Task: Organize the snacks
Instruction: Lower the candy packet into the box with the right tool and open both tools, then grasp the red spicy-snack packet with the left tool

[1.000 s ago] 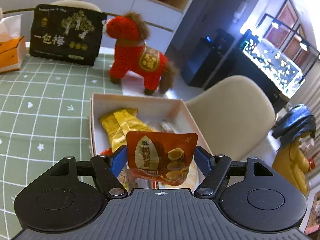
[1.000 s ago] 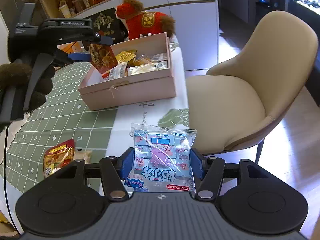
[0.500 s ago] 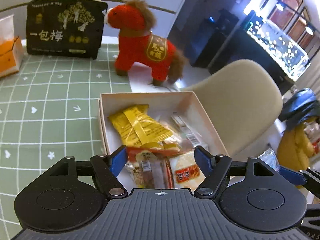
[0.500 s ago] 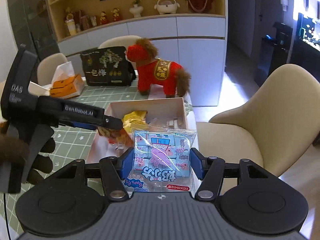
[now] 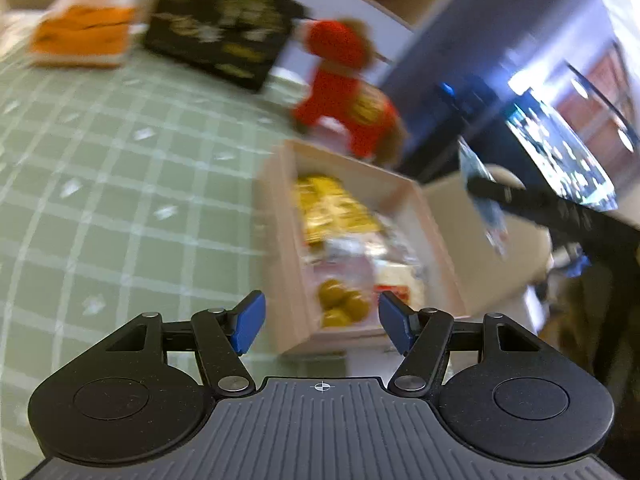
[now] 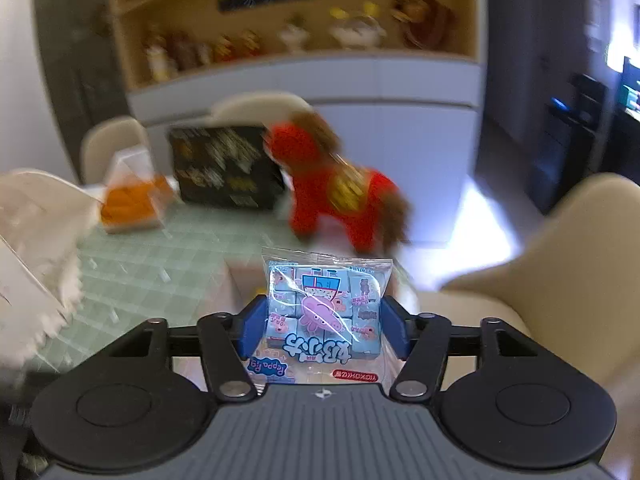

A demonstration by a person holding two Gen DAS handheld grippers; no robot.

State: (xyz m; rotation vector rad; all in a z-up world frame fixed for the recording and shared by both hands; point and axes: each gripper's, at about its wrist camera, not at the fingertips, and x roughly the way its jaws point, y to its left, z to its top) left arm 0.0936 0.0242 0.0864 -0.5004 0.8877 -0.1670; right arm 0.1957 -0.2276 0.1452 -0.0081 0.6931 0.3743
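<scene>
Nothing is held in the left claw (image 5: pixel 322 326): its blue pads stand wide apart over the near end of the pink box (image 5: pixel 288 280), and the jaws have just been closing a little with no packet between them. The box sits on the green checked counter (image 5: pixel 120 184), and it is filled with snacks: a yellow packet (image 5: pixel 332 208) at the far end, and a red-and-gold packet (image 5: pixel 344 304) at the near end, just past the pads. The view is blurred, so the other wrappers cannot be told apart. Behind the box a red plush horse (image 5: pixel 344 80), a black bag (image 5: pixel 224 44) and an orange tissue box (image 5: pixel 84 36) are seen.

The light-blue candy bag (image 6: pixel 324 312) is carried between the pads of the right claw (image 6: pixel 323 326), whose jaws have just been opening; whether the pads press on it cannot be told. From the left wrist view the bag is seen raised in the air just beyond the box's right wall.
</scene>
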